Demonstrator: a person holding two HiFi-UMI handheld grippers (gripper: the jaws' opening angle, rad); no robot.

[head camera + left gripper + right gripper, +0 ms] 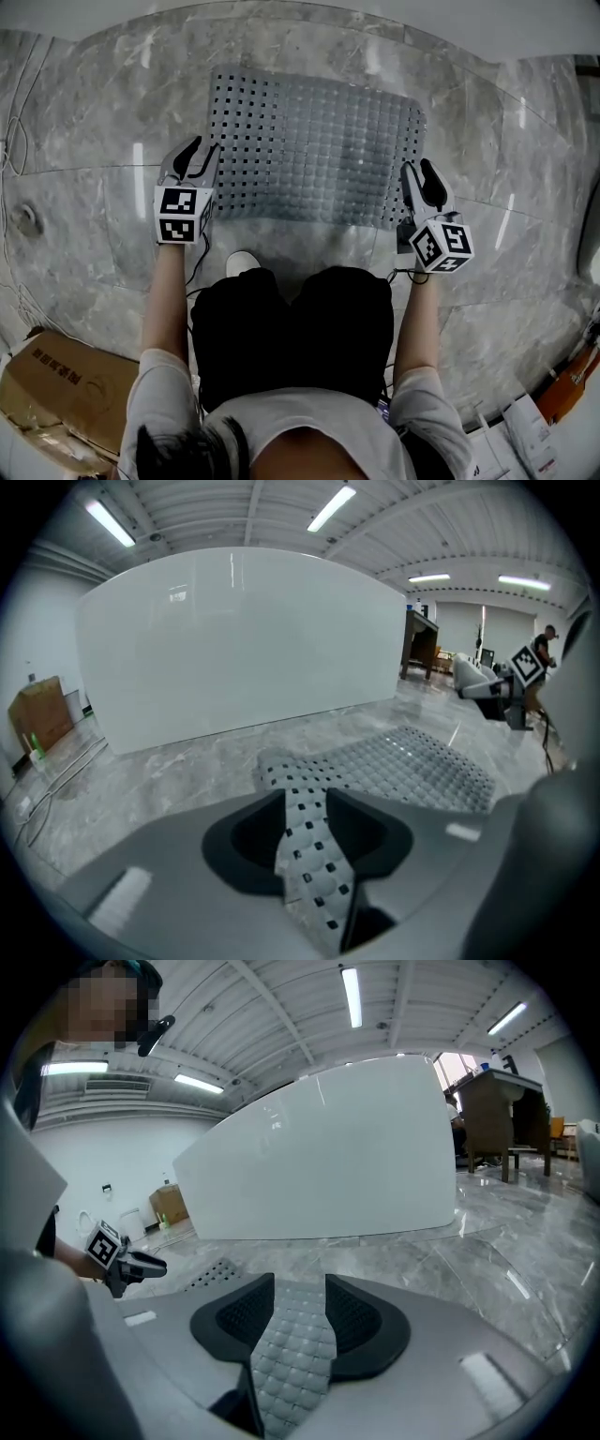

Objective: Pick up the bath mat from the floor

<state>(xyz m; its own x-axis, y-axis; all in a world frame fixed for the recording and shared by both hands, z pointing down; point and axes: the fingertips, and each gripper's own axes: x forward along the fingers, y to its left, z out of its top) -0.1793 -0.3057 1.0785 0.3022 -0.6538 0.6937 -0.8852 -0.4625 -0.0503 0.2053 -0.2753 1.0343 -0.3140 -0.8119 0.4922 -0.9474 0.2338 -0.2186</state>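
Left gripper point(203, 145) sits low at the near left corner of the pale grey perforated rubber bath mat point(319, 141). In the left gripper view its jaws stand apart. A strip of the mat point(309, 855), its square holes facing the camera, rises off the floor and runs through the gap between them. The pads flank the strip without pinching it thin.

The right gripper point(418, 167) is at the mat's near right corner. In the right gripper view its jaws are likewise parted, with a quilted band of the mat point(295, 1344) filling the space between the black ribbed pads point(361, 1321).

Apart from those two lifted corners, the mat lies spread flat on the grey veined marble floor point(94, 206). It is towards the floor's far edge, where a white panel wall point(244, 639) stands.

Each gripper carries a white cube with black square markers, one on the left point(183, 214) and one on the right point(441, 246). The person crouches just behind the mat's near edge, a white shoe point(242, 262) showing beside dark trousers.

A brown cardboard box point(56, 384) sits well apart, towards the floor's near left corner.
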